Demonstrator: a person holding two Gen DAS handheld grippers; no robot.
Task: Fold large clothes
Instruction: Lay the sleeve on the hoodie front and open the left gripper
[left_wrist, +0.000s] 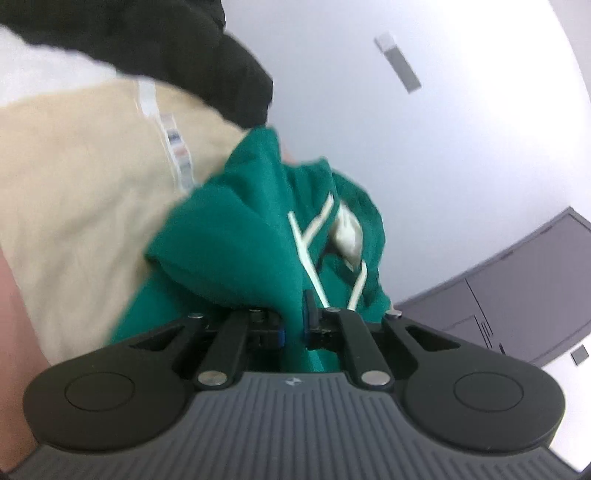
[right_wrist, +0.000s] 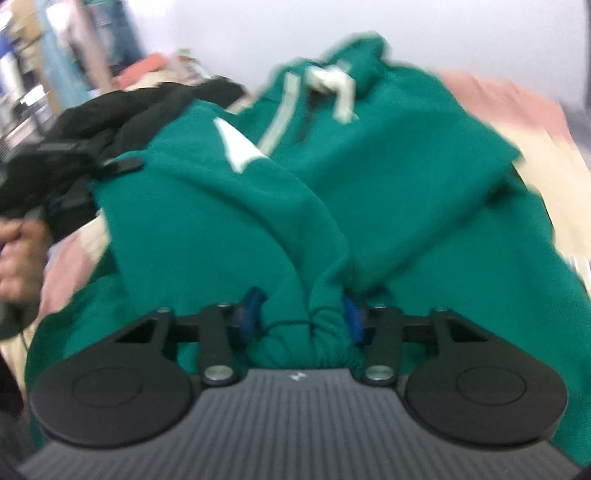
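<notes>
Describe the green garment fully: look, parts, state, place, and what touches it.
The green garment is soft, fleece-like teal fabric with pale drawstrings and a white patch. It lies crumpled on a beige cloth, beside a black garment. The left gripper is shut on a thin fold; a gathered, elastic-looking cuff sits between the right gripper pads, which touch it.

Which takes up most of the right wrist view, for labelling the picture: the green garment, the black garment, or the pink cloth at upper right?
1. Green garment, filling most of the view, though nearest the camera.
2. Black garment.
3. Pink cloth. It looks close in size to the black one, so that order is unsure.
</notes>
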